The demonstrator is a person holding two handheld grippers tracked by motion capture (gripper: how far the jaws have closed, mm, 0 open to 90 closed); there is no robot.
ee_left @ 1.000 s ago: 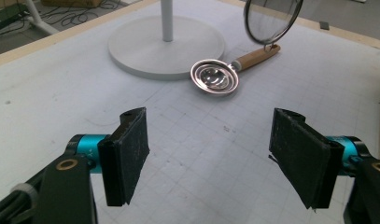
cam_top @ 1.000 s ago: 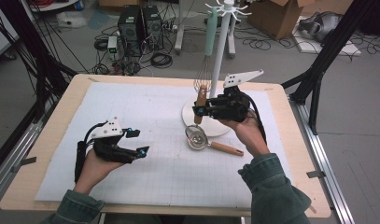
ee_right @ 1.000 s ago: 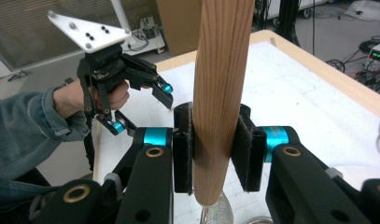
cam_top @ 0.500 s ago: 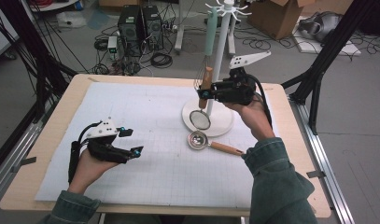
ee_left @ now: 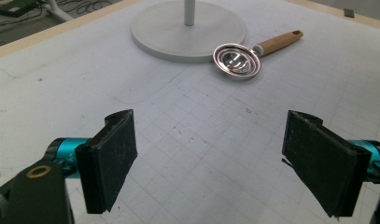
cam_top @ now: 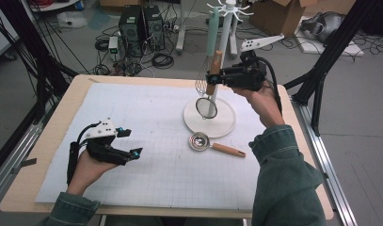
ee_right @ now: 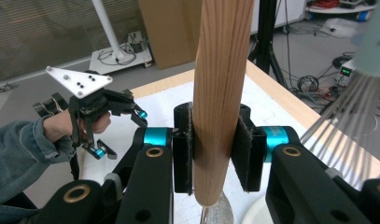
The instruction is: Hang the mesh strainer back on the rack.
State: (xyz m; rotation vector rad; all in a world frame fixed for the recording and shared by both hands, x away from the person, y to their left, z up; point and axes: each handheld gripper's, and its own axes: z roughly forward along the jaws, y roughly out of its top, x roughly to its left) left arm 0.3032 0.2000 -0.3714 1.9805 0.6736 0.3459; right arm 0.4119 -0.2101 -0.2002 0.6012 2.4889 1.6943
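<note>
My right gripper [cam_top: 211, 79] is shut on the wooden handle [ee_right: 222, 84] of a mesh strainer [cam_top: 207, 108]. The strainer hangs upright in the air over the white stand's round base [cam_top: 227, 127], close to the pole. Its mesh shows just below the pads [ee_right: 215, 215]. A whisk with a mint handle [cam_top: 212, 28] hangs from the stand, its wires [ee_right: 341, 116] right beside the held handle. My left gripper [cam_top: 132, 142] rests low over the mat at the left. Its jaws have just been opening and nothing is between its pads [ee_left: 114, 158].
A small metal scoop with a wooden handle [cam_top: 198, 141] lies on the gridded mat [cam_top: 147, 108] in front of the stand base; it is also ahead of the left gripper [ee_left: 236, 63]. Beyond the table are computer cases, cables and boxes on the floor.
My right gripper has lifted the strainer up and toward the stand's pole. The left gripper's jaws stand wider; that hand has stayed about where it was.
</note>
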